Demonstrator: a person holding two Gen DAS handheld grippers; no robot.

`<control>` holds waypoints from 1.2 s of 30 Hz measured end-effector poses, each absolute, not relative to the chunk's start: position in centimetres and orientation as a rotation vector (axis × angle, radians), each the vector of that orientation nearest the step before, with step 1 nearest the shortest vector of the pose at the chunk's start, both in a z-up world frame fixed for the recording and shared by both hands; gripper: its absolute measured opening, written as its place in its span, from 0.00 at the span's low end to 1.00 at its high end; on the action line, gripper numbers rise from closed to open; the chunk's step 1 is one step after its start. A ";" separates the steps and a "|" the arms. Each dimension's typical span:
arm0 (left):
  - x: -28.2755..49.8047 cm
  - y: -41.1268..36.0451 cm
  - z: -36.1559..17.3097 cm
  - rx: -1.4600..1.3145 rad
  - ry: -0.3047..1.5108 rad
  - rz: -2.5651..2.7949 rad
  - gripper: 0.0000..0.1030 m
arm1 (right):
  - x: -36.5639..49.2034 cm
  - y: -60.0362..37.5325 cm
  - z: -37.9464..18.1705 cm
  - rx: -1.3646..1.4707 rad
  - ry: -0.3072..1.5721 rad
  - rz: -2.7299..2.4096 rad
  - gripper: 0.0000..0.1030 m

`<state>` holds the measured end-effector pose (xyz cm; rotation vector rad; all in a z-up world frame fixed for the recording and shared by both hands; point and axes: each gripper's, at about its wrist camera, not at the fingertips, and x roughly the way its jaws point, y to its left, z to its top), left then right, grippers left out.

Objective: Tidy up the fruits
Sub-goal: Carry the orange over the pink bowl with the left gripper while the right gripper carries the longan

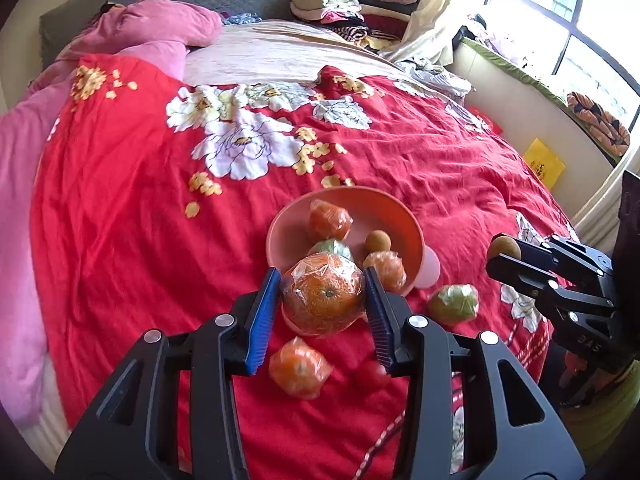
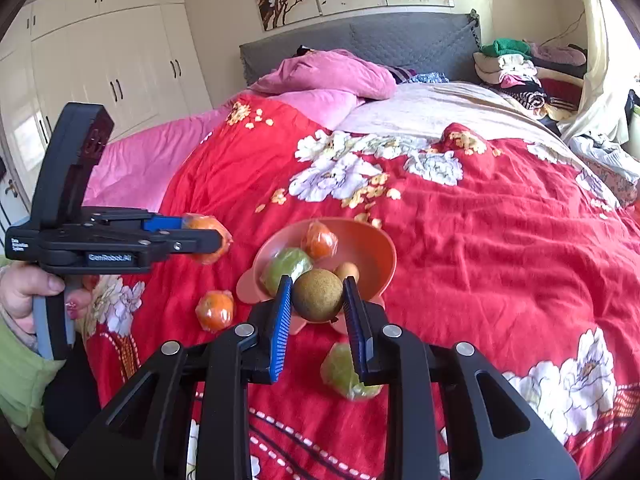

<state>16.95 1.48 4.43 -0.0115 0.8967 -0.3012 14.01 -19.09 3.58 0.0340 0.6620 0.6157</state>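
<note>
On the red floral bed (image 1: 120, 240), left to right: left gripper (image 1: 323, 300), jaws closed part-way on a wrapped orange (image 1: 322, 296), held just short of the pink bowl (image 1: 288, 232). One wrapped orange (image 1: 298, 368) and one green fruit (image 1: 454, 304) lie loose beside the bowl. Right gripper (image 2: 318, 296), jaws nearly closed, grips a small brown fruit (image 2: 317, 295). Recommendation: carry each fruit over the rim, lower it clear of fruit already inside, then release gently

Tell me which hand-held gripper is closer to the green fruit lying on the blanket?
Right. The right hand-held gripper, shut on a brown fruit, sits just above the green fruit. The left hand-held gripper, holding a wrapped orange, is farther off to the side.
</note>
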 end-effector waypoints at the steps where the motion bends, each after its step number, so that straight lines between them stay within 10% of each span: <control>1: 17.2 1.3 4.5 -0.006 0.896 -0.302 0.33 | 14.1 -19.2 3.7 0.036 0.658 0.616 0.24; 36: 24.5 1.2 -1.0 0.036 0.990 -0.256 0.33 | 19.8 -18.6 1.2 0.053 0.699 0.591 0.24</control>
